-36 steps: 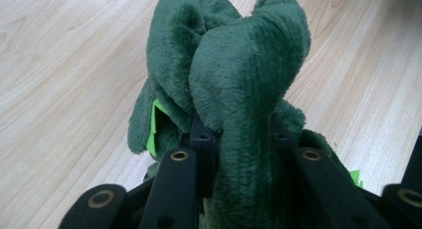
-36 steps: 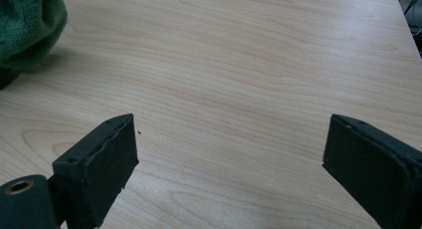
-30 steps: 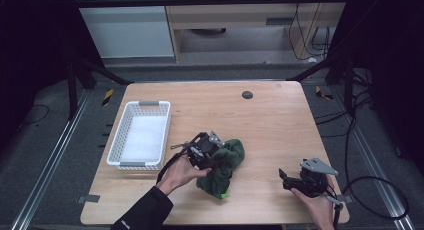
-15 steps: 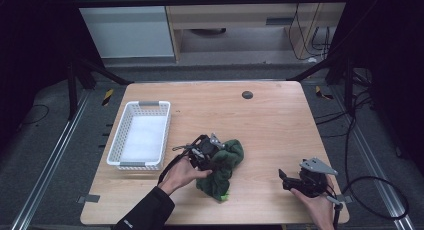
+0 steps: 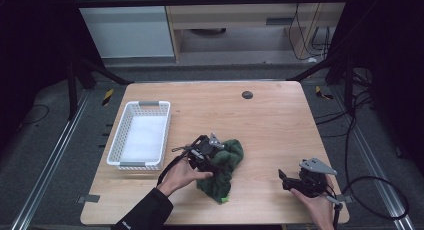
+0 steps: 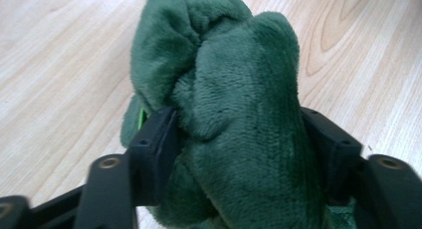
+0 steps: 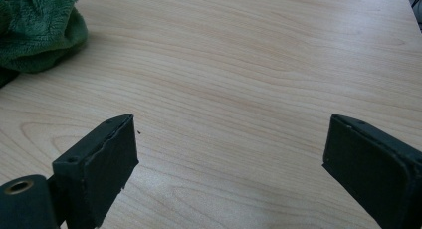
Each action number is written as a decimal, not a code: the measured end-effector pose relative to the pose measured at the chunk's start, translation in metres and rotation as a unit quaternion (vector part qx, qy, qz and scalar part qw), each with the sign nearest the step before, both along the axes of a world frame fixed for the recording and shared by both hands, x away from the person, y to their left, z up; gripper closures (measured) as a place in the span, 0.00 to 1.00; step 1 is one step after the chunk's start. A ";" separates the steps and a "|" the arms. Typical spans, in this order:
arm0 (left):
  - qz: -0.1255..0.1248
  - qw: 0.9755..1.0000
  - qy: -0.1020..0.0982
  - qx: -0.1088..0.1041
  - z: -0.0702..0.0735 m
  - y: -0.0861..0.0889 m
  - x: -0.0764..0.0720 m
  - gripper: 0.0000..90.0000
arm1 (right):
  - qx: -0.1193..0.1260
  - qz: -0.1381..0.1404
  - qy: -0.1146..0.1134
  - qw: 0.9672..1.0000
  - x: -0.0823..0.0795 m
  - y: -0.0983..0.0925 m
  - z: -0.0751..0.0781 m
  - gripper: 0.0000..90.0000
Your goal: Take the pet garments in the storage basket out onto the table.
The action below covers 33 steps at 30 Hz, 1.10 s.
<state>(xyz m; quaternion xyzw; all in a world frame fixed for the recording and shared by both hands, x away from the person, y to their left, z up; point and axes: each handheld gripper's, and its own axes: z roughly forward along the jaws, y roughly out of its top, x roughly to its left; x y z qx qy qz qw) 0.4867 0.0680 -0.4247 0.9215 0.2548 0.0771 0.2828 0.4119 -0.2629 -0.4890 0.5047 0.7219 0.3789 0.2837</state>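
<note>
A crumpled dark green plush cloth (image 5: 227, 165) lies on the wooden table (image 5: 270, 125) near its front middle. My left gripper (image 5: 216, 157), held by a hand at the cloth's left side, reaches into it. In the left gripper view a thick fold of the cloth (image 6: 224, 89) fills the gap of the left gripper (image 6: 239, 134). Its jaws have just been opening and stand wide, with the plush brushing both pads. My right gripper (image 5: 283, 177) rests at the front right, apart from the cloth. The right gripper (image 7: 229, 154) is open over bare wood, with the cloth (image 7: 35, 30) at far left.
A white plastic basket (image 5: 120, 135) stands on the table's left side, a hand's width from the left gripper. A small black disc (image 5: 247, 94) sits near the far edge. Bare wood stretches between the cloth and the right gripper. Cables trail off the table's right.
</note>
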 end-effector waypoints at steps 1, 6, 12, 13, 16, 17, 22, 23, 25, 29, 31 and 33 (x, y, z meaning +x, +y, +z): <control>0.001 1.000 -0.003 -0.003 0.001 0.001 -0.001 0.37 | 0.000 0.000 0.000 1.000 0.000 0.000 0.000 0.08; 0.004 1.000 -0.014 -0.017 0.005 0.007 -0.004 0.31 | 0.000 0.000 0.001 1.000 0.000 0.000 0.000 0.08; 0.009 0.999 -0.026 -0.035 0.013 0.013 -0.009 0.30 | 0.002 0.000 0.003 1.000 0.000 0.000 0.000 0.08; 0.011 0.999 -0.031 -0.040 0.014 0.014 -0.010 0.29 | 0.002 0.000 0.003 1.000 0.000 0.000 0.000 0.08; 0.017 0.997 -0.042 -0.055 0.019 0.018 -0.014 0.29 | 0.002 -0.002 0.002 1.000 0.000 0.000 0.000 0.08; 0.020 0.997 -0.046 -0.061 0.020 0.020 -0.015 0.29 | 0.002 -0.003 0.002 1.000 0.000 0.000 0.000 0.08; 0.035 0.995 -0.051 -0.077 0.022 0.032 -0.018 0.29 | 0.001 -0.002 -0.001 1.000 0.000 -0.001 0.000 0.08; 0.038 0.995 -0.051 -0.078 0.021 0.034 -0.018 0.29 | 0.000 -0.002 -0.001 1.000 0.000 -0.001 0.000 0.08; 0.045 0.994 -0.054 -0.083 0.021 0.039 -0.020 0.30 | 0.001 -0.002 -0.001 1.000 0.000 -0.001 0.000 0.08; 0.054 0.993 -0.055 -0.092 0.020 0.049 -0.023 0.33 | 0.000 -0.002 -0.002 1.000 0.000 -0.001 0.000 0.09; 0.061 0.992 -0.056 -0.096 0.017 0.057 -0.027 0.34 | -0.001 -0.002 -0.002 1.000 0.000 -0.001 0.000 0.09; 0.064 0.992 -0.057 -0.098 0.017 0.060 -0.029 0.34 | -0.001 -0.002 -0.002 1.000 0.000 -0.001 0.001 0.09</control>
